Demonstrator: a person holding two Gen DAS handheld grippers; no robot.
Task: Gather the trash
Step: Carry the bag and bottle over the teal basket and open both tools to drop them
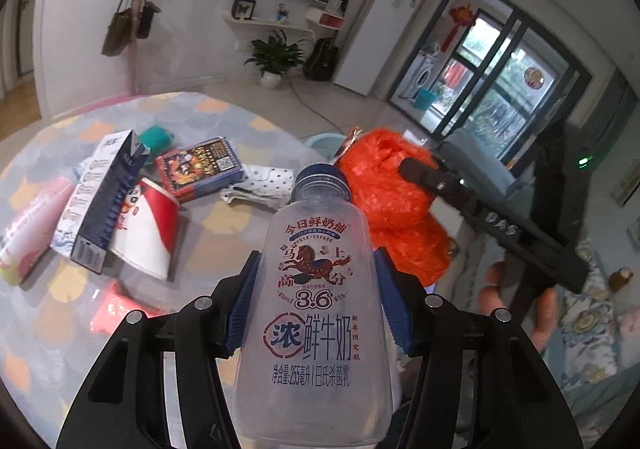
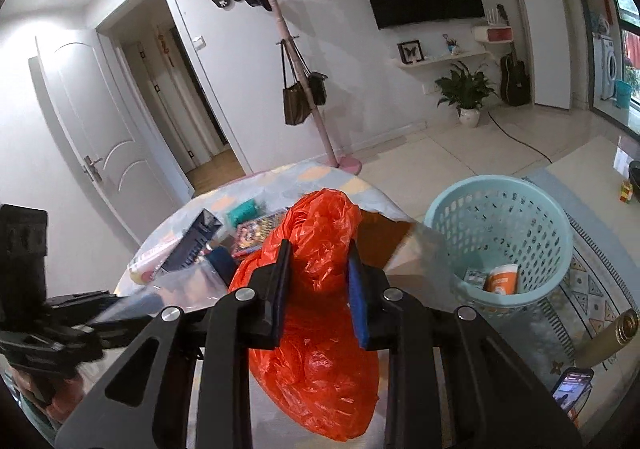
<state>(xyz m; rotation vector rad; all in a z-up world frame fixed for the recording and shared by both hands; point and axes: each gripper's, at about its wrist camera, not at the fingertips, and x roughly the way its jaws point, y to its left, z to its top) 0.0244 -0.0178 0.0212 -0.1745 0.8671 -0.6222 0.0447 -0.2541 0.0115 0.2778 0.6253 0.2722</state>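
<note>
A clear plastic milk bottle with a blue cap and printed label stands upright between the blue pads of my left gripper, which is shut on its body above the table. My right gripper is shut on a crumpled orange plastic bag, lifted above the table edge. The same orange bag shows just right of the bottle in the left wrist view. A light blue mesh basket stands on the floor to the right of the bag, holding an orange-and-white cup and a small carton.
On the patterned tablecloth lie a dark blue and white carton, a red-and-white paper cup, a colourful box, a teal item, a white wrapper and a pink package. A phone lies at lower right.
</note>
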